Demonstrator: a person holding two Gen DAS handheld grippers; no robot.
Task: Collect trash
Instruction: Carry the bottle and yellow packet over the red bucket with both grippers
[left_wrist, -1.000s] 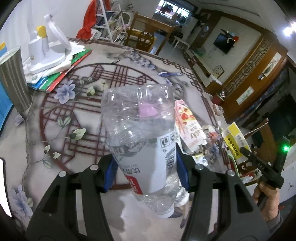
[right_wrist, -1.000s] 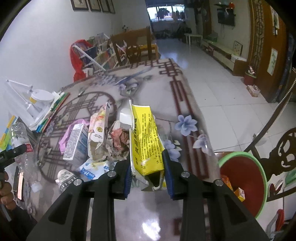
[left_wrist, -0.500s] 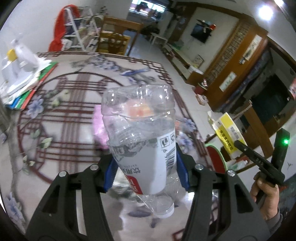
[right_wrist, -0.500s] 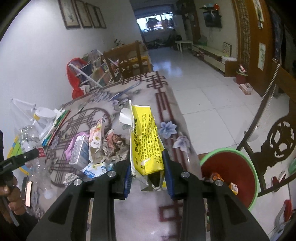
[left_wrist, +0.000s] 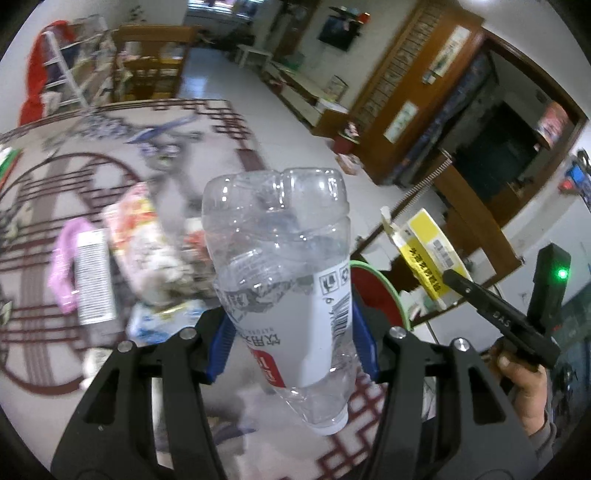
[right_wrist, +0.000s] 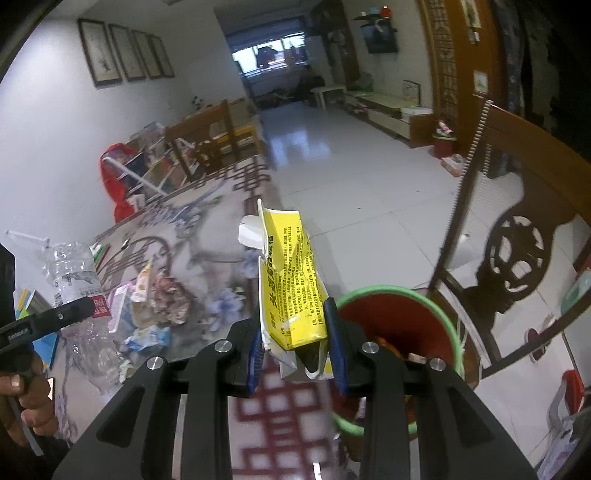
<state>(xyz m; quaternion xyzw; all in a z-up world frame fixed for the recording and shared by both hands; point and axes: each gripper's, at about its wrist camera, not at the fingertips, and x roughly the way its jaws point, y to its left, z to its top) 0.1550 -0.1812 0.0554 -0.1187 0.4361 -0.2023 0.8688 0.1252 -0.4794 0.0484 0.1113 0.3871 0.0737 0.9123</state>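
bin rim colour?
Green, around a red bin; clearest in the right wrist view.

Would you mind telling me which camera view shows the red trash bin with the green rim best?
The right wrist view: the red trash bin shows most of its green rim and some trash inside, just right of the yellow carton. In the left wrist view, only a sliver of the bin peeks out behind the plastic bottle.

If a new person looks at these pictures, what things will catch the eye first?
First, the crushed clear plastic bottle, clamped cap-down in the left gripper, fills the left wrist view. Next, the yellow carton in the right gripper is beside the red bin with the green rim. Behind, a trash pile lies on the patterned table.
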